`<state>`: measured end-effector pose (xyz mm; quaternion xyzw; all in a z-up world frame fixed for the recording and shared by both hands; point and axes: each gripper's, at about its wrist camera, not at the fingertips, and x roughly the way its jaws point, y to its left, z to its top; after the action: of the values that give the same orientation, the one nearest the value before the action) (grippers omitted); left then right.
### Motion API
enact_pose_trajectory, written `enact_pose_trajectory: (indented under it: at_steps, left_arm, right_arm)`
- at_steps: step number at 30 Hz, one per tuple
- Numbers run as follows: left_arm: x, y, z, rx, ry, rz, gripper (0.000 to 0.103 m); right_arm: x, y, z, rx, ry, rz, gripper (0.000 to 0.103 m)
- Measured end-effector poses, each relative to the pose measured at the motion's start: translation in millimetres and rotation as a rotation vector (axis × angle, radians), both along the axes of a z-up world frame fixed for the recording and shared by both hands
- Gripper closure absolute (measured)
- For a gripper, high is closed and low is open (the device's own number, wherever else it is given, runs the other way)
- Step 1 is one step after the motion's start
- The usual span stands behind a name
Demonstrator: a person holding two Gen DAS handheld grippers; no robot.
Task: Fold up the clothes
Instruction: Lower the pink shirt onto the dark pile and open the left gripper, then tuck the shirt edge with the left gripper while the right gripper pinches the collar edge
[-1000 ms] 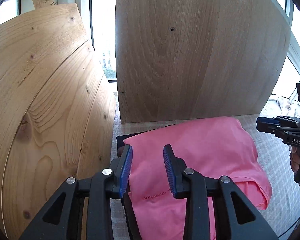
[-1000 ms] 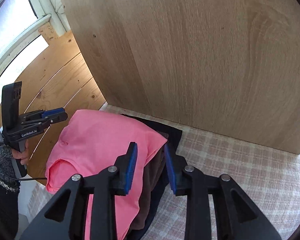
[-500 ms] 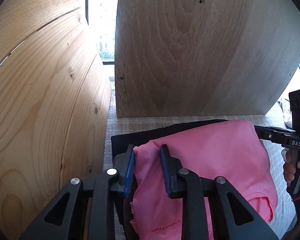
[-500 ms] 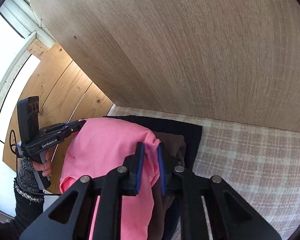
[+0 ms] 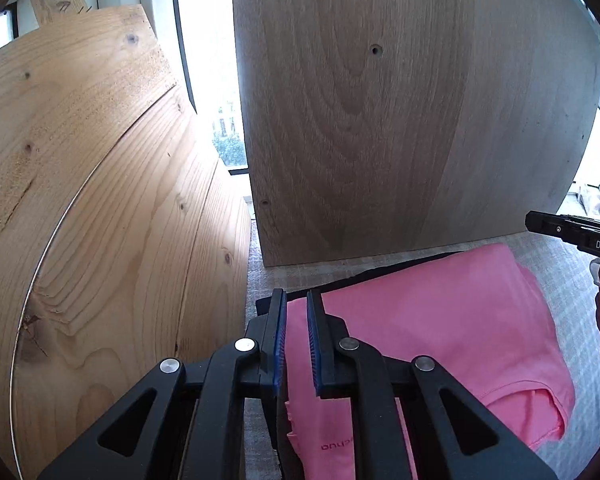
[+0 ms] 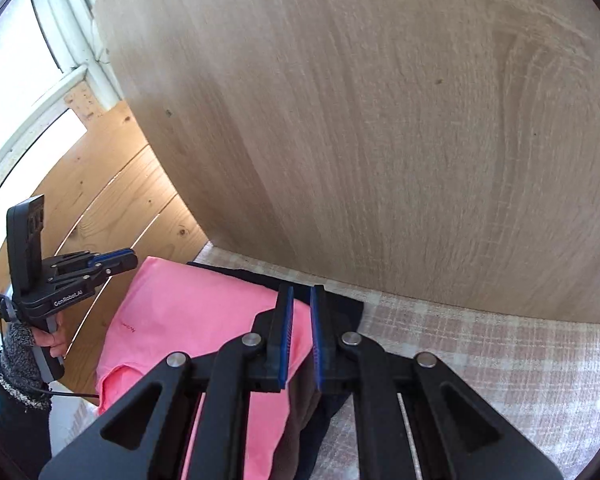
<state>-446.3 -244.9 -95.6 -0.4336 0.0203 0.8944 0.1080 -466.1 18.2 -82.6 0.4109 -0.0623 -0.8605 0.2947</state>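
Note:
A folded pink shirt (image 5: 440,320) (image 6: 188,312) lies on top of a brown garment (image 6: 300,400) and a black garment (image 5: 380,276) (image 6: 340,304). My left gripper (image 5: 296,304) hovers at the shirt's near left corner, its jaws drawn to a narrow slit with pink cloth showing below. In the right wrist view the left gripper (image 6: 130,262) sits just off that corner, holding nothing I can see. My right gripper (image 6: 302,296) is likewise narrowed over the shirt's right edge. In the left wrist view the right gripper (image 5: 534,220) hangs above the cloth, apart from it.
The stack rests on a pale checked cloth (image 6: 480,340) in a corner. An upright oak board (image 5: 380,120) stands right behind it and pine planks (image 5: 100,200) wall off the left. A bright window (image 5: 204,80) shows between them. A sleeved hand (image 6: 52,336) holds the left gripper.
Both grippers went from wide open to a narrow slit. They dipped to the shirt's corners half a second ago and have since risen and drawn back; the shirt still lies flat.

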Motion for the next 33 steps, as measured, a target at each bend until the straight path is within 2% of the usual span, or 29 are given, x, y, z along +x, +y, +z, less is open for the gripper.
enact_pose_trajectory:
  at_steps: [2,3,4,6,7,10,13,15,17,19,22,23,25,27,29,30,32,33]
  left_arm:
    - [5,4,-1,0.059,-0.018,-0.049,0.092]
    - [6,6,-5,0.053,-0.030,-0.055,0.091]
    - [6,9,-11,0.021,-0.045,-0.047,0.089]
    - [1,12,-25,-0.063,-0.075,-0.005,0.086]
    - [3,9,-23,-0.065,-0.067,0.017,0.083]
    - [9,0,-15,-0.072,-0.036,0.078,0.083]
    - [29,-6,3,-0.047,0.013,0.097,0.085]
    - [44,-5,5,-0.013,0.015,0.082,0.085]
    - [59,-2,0,0.007,0.000,0.062,0.083]
    - [71,1,-13,-0.039,-0.035,0.059,0.083]
    - [96,2,-18,-0.120,-0.058,0.075,0.082]
    - [105,1,-14,-0.122,-0.047,0.073,0.084]
    - [126,1,-2,-0.097,-0.026,0.052,0.084]
    - [144,0,5,-0.029,-0.010,0.022,0.081]
    - [153,0,1,0.034,-0.017,-0.016,0.072]
    - [154,3,-7,0.006,-0.041,-0.020,0.072]
    - [155,8,-26,-0.122,-0.096,-0.012,0.072]
    - [155,8,-34,-0.156,-0.116,-0.008,0.072]
  right_arm:
    - [6,-21,-3,0.050,0.008,0.069,0.094]
    - [5,-34,-10,0.093,0.002,0.095,0.094]
    - [3,-42,-17,0.150,-0.002,0.098,0.094]
    - [-6,-44,-29,0.265,-0.006,0.034,0.094]
    - [-8,-36,-28,0.240,-0.013,0.016,0.094]
    - [3,-15,-12,0.132,0.001,-0.004,0.093]
    - [26,-5,-1,0.084,0.017,-0.004,0.088]
    - [43,-2,-2,0.055,0.009,0.014,0.082]
    - [60,-7,-13,0.071,-0.027,0.060,0.076]
    - [74,-7,-25,0.140,-0.067,0.099,0.076]
    - [95,5,-16,0.143,-0.045,0.090,0.076]
    - [102,10,-14,0.143,-0.038,0.088,0.076]
    - [116,18,-8,0.145,-0.024,0.082,0.076]
    - [126,15,-5,0.121,-0.022,0.101,0.075]
    - [133,5,-13,0.145,-0.034,0.143,0.074]
    - [136,1,-18,0.175,-0.044,0.159,0.074]
    - [141,4,-30,0.247,-0.069,0.164,0.074]
    - [143,5,-36,0.284,-0.081,0.167,0.074]
